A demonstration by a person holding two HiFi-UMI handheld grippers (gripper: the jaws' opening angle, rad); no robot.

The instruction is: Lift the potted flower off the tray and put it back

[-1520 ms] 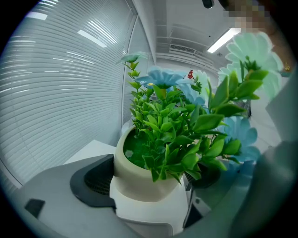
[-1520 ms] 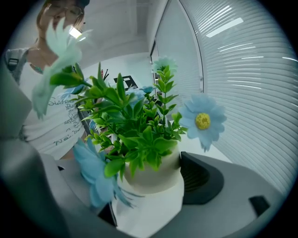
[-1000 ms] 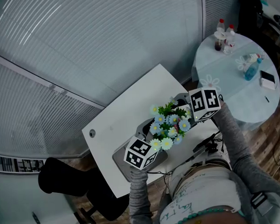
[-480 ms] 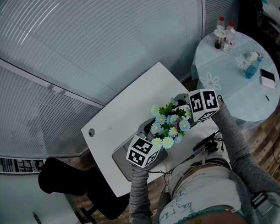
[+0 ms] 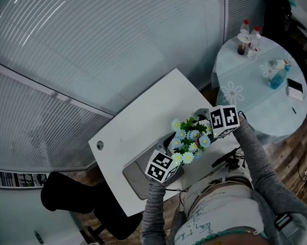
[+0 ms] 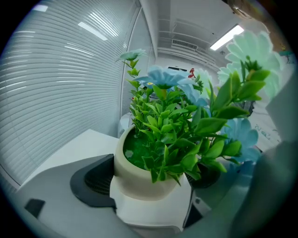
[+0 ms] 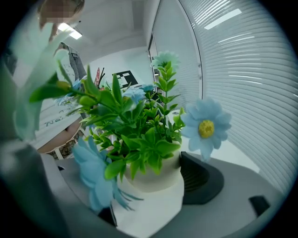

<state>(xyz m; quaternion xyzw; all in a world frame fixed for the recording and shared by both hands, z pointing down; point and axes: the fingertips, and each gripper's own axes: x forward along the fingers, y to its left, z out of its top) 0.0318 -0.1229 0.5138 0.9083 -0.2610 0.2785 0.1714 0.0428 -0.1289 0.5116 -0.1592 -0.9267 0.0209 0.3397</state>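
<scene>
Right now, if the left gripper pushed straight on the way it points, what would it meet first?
The potted flower: its pale pot stands dead ahead, between the jaws of the left gripper, apparently touching them.

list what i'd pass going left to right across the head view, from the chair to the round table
black chair → hole in the white desk → left gripper → potted flower → right gripper → red-capped bottles → blue bottle; tray left out, since it overlaps the left gripper
</scene>
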